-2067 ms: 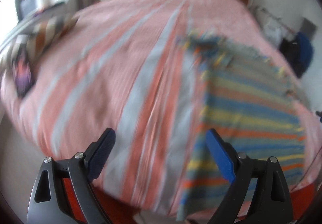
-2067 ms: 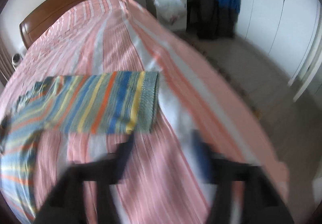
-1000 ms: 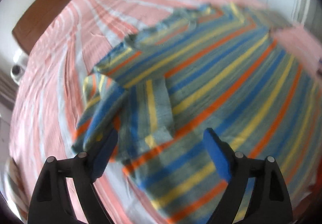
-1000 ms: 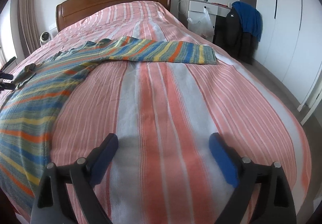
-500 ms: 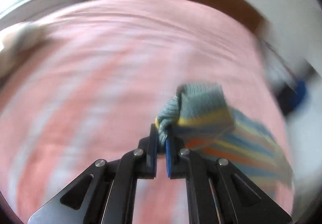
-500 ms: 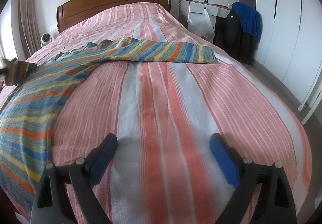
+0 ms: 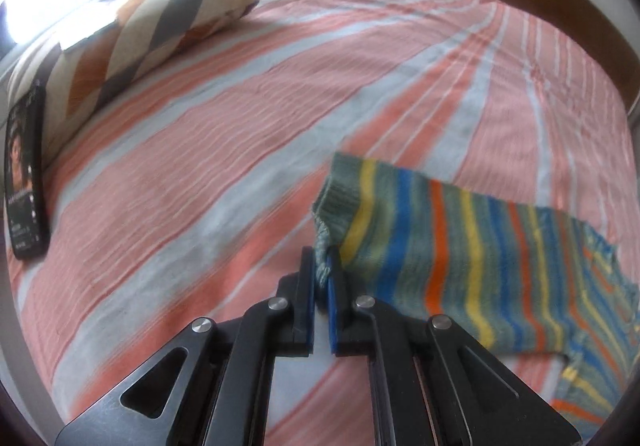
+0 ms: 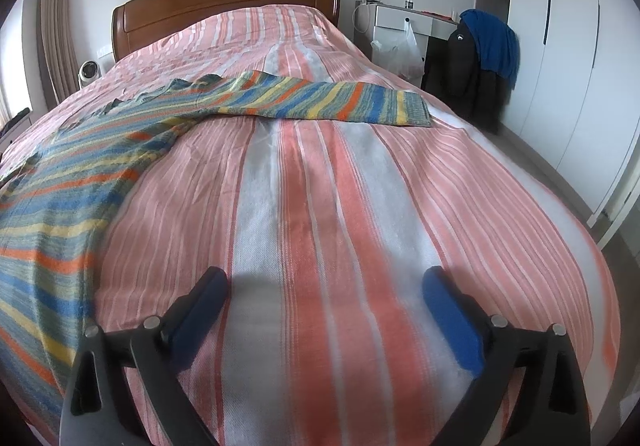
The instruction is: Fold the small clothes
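- the left gripper [image 7: 320, 278] is pinching the ribbed cuff [image 7: 340, 201] of the striped sweater [image 7: 460, 258], its blue pads pressed together on a small bunch of knit at the cuff's corner.
- the right gripper [image 8: 324, 310] hangs over bare bedspread [image 8: 340, 205] with nothing between its jaws, which are opening and already stand wide.
- the sweater lies spread on the bed: in the right wrist view its body drapes down the near left side and the far sleeve [image 8: 340, 103] stretches flat across the cover toward the right.
- judged from its drape, the knit is soft, light and limp; it will sag and stretch from a single pinch, and could drag on the textured cover rather than slide.
- best holds look like the firmer edges: cuffs, hem corners, shoulder seams. a loose mid-panel grab would likely bunch.
- the far sleeve's cuff [image 8: 414, 109] is a clean, free target for the right gripper.
- beyond lie a patterned pillow [image 7: 132, 29] and the wooden headboard [image 8: 224, 9].
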Demonstrator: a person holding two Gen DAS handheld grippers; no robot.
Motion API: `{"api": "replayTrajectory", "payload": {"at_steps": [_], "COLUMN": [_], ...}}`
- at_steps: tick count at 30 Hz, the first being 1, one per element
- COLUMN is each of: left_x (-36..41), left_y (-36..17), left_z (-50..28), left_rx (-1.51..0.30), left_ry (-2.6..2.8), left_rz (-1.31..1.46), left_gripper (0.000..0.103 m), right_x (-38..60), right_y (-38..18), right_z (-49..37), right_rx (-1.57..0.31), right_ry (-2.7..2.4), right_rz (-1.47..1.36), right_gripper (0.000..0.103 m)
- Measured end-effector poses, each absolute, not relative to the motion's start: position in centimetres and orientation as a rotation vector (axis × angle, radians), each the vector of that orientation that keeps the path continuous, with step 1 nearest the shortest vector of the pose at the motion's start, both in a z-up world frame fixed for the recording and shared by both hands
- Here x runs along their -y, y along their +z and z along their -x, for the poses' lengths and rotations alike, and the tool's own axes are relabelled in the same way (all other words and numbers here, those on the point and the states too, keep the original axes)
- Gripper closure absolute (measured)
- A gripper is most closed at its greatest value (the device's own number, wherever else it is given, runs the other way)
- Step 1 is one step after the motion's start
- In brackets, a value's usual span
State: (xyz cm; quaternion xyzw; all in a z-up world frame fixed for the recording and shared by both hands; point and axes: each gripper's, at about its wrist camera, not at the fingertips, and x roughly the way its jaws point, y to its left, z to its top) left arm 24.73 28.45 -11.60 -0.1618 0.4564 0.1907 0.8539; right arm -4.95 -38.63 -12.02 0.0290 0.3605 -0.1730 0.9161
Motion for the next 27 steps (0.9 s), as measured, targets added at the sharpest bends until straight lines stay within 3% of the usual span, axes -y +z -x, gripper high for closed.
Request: {"api": "replayTrajectory", "payload": {"at_steps": [8,11,12,14,15,16,20,22,23,27], "left_x": [-28.4,-28.7,-28.8,-29.0,-29.0,-28.9,-25.6,-23.2,-21.6,-17.3], "left_y": [-12.9,-12.8,-12.7,-12.1,-11.6,-10.9,-9.0,-9.4,-9.9,-12.6], "left_z": [-24.8,-24.7,-24.4,-23.1,-22.1,-20.6,-13.1,-9.2,-7.0,-2.4], "left_rx": [-0.951,-0.947,-0.937,-0.929,-0.927,-0.921,-0.995,-1.059,-1.092,-1.197], "left_ry": [0.409,0.409,0.401,0.387,0.384,0.357,0.037,-0.117,-0.182,-0.296], "left_rz": [0.296,0.311,0.317,0.337,0.338,0.341,0.286,0.23,0.191,0.121], "left_gripper": [0.1,0.094,0.089,0.068,0.05,0.042,0.038,0.026,0.025,0.025], "right_x": [38.7,38.7,38.7,38.7,38.8,38.8,38.9,37.7,37.0,33.6], "right_y": [-12.2,-12.2,-12.2,-12.2,-11.8,-11.2,-8.1,-7.6,-7.7,-10.1], "right_z": [4.8,4.8,4.8,4.9,4.9,5.1,7.0,7.6,7.8,7.7], "right_rx": [-0.741,-0.739,-0.741,-0.747,-0.756,-0.761,-0.776,-0.869,-0.907,-1.068], "right_ry": [-0.357,-0.355,-0.355,-0.351,-0.344,-0.337,-0.132,0.12,0.195,0.317], "right_rz": [-0.056,-0.057,-0.057,-0.055,-0.052,-0.056,-0.178,-0.299,-0.329,-0.303], "right_gripper": [0.003,0.003,0.003,0.004,0.006,0.006,0.006,0.006,0.007,0.025]}}
